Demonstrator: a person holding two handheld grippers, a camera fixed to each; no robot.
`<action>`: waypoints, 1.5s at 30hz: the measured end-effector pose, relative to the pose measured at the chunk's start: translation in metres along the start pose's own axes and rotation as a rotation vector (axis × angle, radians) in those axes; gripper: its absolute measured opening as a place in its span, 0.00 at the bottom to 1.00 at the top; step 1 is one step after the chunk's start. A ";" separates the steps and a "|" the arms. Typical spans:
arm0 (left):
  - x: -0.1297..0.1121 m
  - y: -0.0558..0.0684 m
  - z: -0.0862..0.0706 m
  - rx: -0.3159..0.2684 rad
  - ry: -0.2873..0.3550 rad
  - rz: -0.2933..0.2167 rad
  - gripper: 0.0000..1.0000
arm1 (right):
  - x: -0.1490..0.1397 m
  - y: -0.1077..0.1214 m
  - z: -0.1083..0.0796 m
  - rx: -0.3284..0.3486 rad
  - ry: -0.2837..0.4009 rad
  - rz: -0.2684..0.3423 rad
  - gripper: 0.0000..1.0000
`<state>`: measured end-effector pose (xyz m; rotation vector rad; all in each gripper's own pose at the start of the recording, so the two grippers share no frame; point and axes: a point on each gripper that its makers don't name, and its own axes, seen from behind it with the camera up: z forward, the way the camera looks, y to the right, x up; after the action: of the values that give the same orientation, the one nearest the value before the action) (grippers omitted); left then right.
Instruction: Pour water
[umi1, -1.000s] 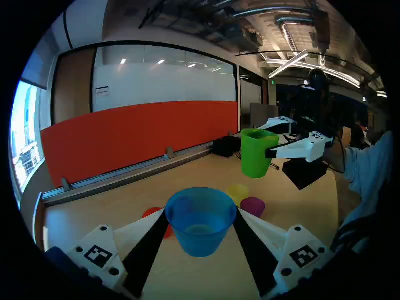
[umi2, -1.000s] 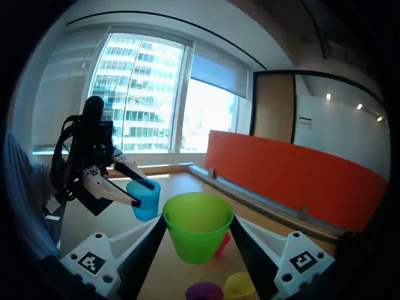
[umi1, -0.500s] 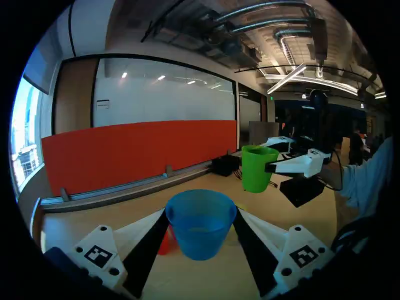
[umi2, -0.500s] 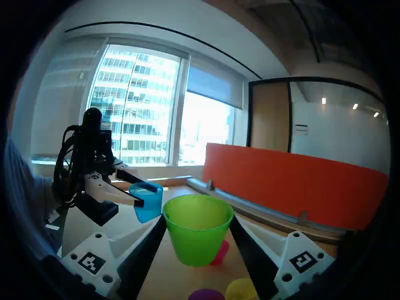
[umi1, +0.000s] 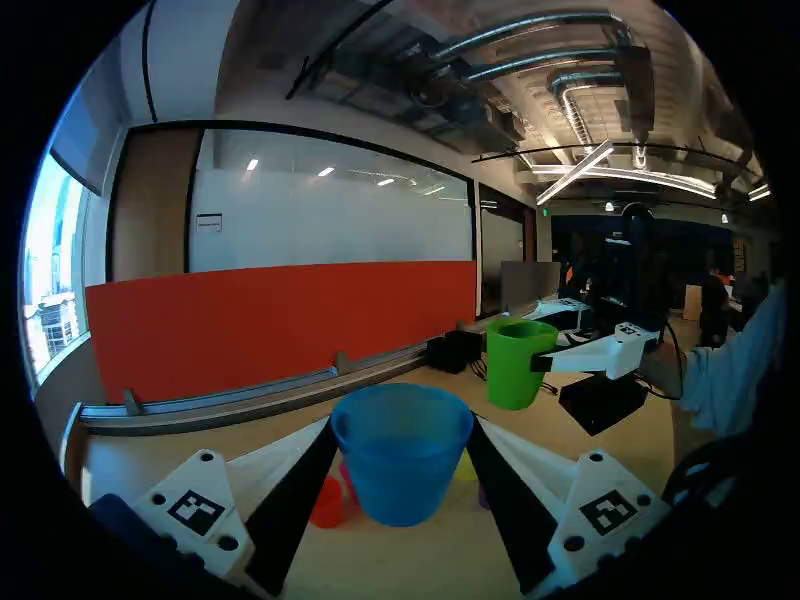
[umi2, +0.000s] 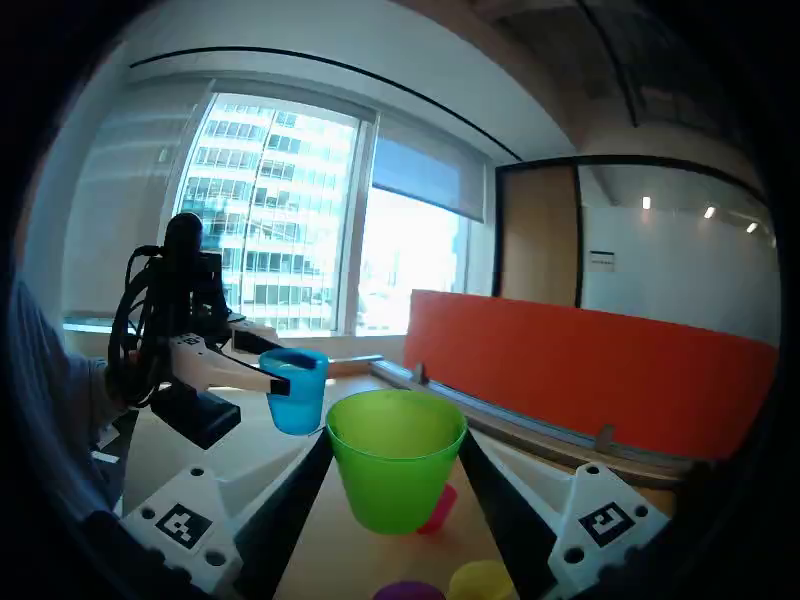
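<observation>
My left gripper (umi1: 402, 455) is shut on a blue cup (umi1: 402, 452), held upright above the wooden table (umi1: 440, 555). The same blue cup (umi2: 294, 390) shows at the left of the right gripper view, clamped by the left gripper (umi2: 275, 377), which a person's hand holds. My right gripper (umi2: 397, 462) is shut on a green cup (umi2: 396, 458), also upright and raised. In the left gripper view the green cup (umi1: 517, 361) hangs to the right, beyond the blue one, held by the right gripper (umi1: 540, 358). The two cups are apart.
On the table below stand a red cup (umi1: 325, 500), a yellow cup (umi2: 482, 580), a purple cup (umi2: 410, 591) and a pink cup (umi2: 437, 508). An orange partition (umi1: 280, 315) with a rail runs along the table's far edge. A sleeve (umi1: 735, 360) is at the right.
Both grippers have risen with their cups, and both views have tilted up. The small cups on the table have sunk lower in view. The green cup sits lower relative to the blue one.
</observation>
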<state>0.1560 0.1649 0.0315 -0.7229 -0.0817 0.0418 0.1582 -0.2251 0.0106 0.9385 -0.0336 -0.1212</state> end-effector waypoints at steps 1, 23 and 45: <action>0.001 0.000 0.000 0.000 0.000 0.003 0.88 | 0.000 0.000 0.000 0.001 0.000 -0.001 0.92; 0.037 0.000 0.001 0.014 0.040 0.097 0.88 | -0.007 -0.009 0.000 0.020 -0.003 -0.007 0.92; 0.075 0.001 0.005 0.071 0.080 0.279 0.88 | -0.027 -0.024 0.008 0.058 0.004 0.012 0.92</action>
<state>0.2301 0.1741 0.0385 -0.6600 0.0970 0.2807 0.1290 -0.2427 -0.0035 0.9962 -0.0390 -0.1072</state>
